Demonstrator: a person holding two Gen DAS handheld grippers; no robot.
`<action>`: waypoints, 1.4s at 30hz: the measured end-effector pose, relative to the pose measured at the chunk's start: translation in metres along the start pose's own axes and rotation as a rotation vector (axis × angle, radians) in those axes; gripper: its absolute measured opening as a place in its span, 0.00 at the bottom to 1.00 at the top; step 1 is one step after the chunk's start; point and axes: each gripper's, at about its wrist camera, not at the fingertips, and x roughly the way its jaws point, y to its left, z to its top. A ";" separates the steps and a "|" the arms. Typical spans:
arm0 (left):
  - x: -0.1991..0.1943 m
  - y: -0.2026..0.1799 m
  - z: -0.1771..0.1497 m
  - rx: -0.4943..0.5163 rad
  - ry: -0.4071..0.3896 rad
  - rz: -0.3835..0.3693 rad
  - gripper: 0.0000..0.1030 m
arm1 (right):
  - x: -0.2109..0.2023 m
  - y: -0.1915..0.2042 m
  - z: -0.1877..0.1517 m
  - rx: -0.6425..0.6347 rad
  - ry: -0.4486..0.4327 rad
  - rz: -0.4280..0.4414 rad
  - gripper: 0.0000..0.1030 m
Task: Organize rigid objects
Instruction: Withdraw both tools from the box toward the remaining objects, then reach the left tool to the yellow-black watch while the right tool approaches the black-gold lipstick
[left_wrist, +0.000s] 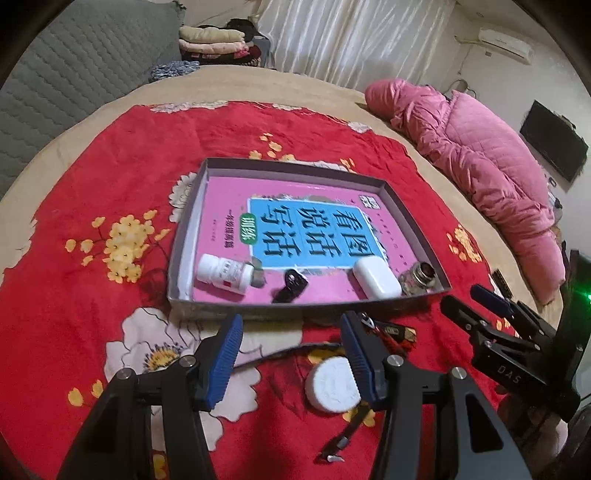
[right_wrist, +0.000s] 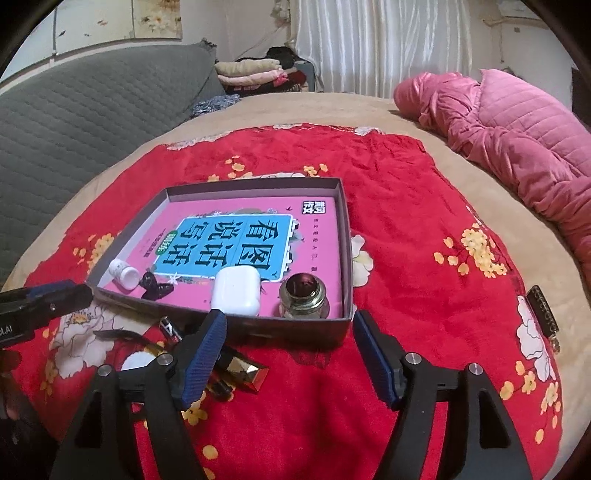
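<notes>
A grey shallow tray (left_wrist: 184, 236) (right_wrist: 317, 326) lies on the red flowered cloth with a pink book flat inside. Along its near side lie a white pill bottle (left_wrist: 221, 273) (right_wrist: 123, 273), a small black fob (left_wrist: 291, 284), a white earbud case (left_wrist: 375, 277) (right_wrist: 236, 291) and a glass bottle (left_wrist: 421, 280) (right_wrist: 304, 299). My left gripper (left_wrist: 291, 332) stands open just in front of the tray, holding nothing; a white round lid (left_wrist: 332, 384) lies by its right finger. My right gripper (right_wrist: 291, 325) (left_wrist: 463, 297) is open and empty before the tray's near right corner.
Loose on the cloth near the tray lie a gold-tipped tube (right_wrist: 251, 371), a battery (right_wrist: 170, 328) and a dark strap (left_wrist: 351, 432). A black tag (right_wrist: 543, 314) lies at the far right. A pink quilted jacket (left_wrist: 480, 158) and a grey sofa (right_wrist: 92, 110) border the bed.
</notes>
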 end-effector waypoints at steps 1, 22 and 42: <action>0.000 -0.003 -0.002 0.008 0.001 0.000 0.53 | -0.001 0.001 -0.001 -0.003 0.001 0.001 0.71; 0.020 -0.026 -0.031 0.100 0.131 0.008 0.53 | -0.003 0.014 -0.023 -0.059 0.065 0.022 0.71; 0.017 -0.041 -0.069 0.170 0.244 -0.082 0.53 | -0.003 0.012 -0.031 -0.060 0.090 0.027 0.71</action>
